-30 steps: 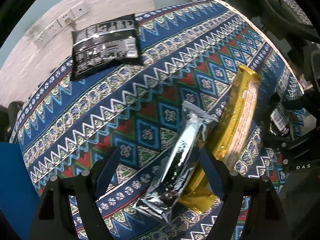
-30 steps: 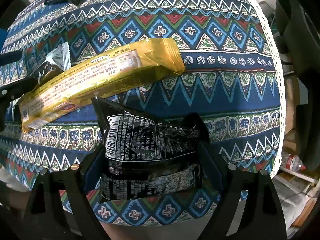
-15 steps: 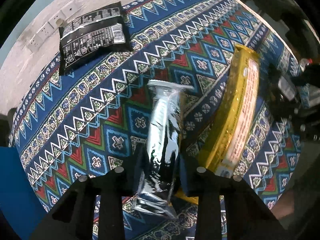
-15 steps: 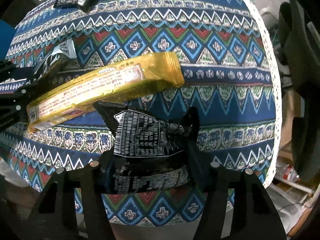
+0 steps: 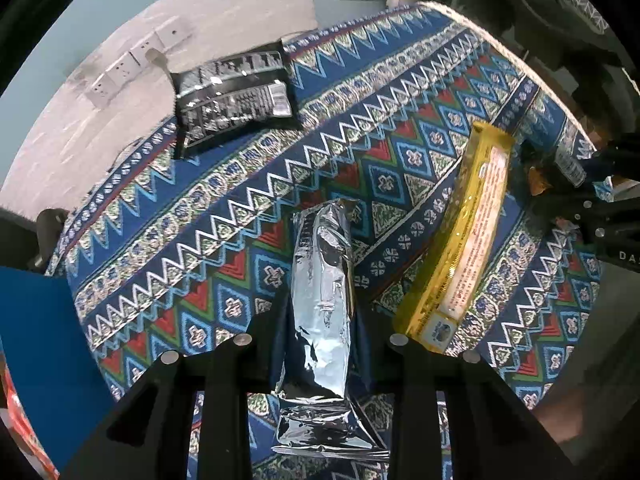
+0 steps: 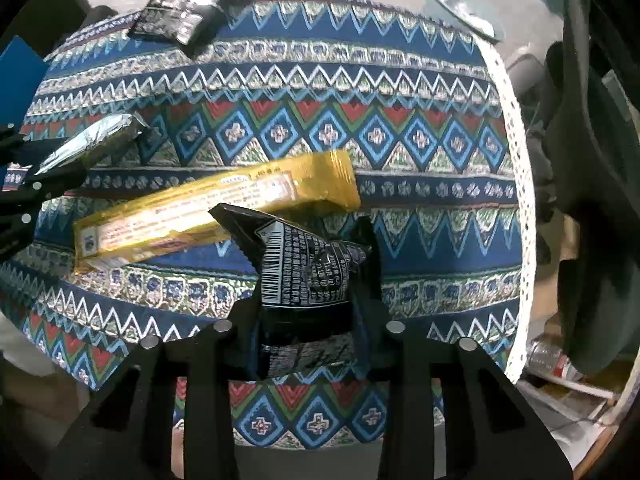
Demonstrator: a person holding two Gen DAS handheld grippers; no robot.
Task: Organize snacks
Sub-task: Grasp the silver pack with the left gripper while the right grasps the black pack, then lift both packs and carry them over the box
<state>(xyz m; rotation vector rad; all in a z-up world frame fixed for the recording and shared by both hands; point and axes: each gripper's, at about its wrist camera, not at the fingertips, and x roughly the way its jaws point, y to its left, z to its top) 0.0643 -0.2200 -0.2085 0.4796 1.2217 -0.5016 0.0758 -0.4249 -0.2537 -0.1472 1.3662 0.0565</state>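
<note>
Black pkt (image 6: 308,276) w/ barcode, yellow pkt (image 6: 224,212) print unreadable

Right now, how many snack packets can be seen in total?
4: silver packet in the left gripper, black packet in the right gripper, yellow packet mid-table, another black packet at the far edge.

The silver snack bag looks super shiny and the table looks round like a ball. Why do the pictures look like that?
Left wrist view: the silver bag is crinkled foil, so it mirrors the light in bright white patches. Right wrist view: the fisheye lens bends straight lines, so the patterned tablecloth bulges like a ball; the black bag up close looks large, and its print stays sharp.
</note>
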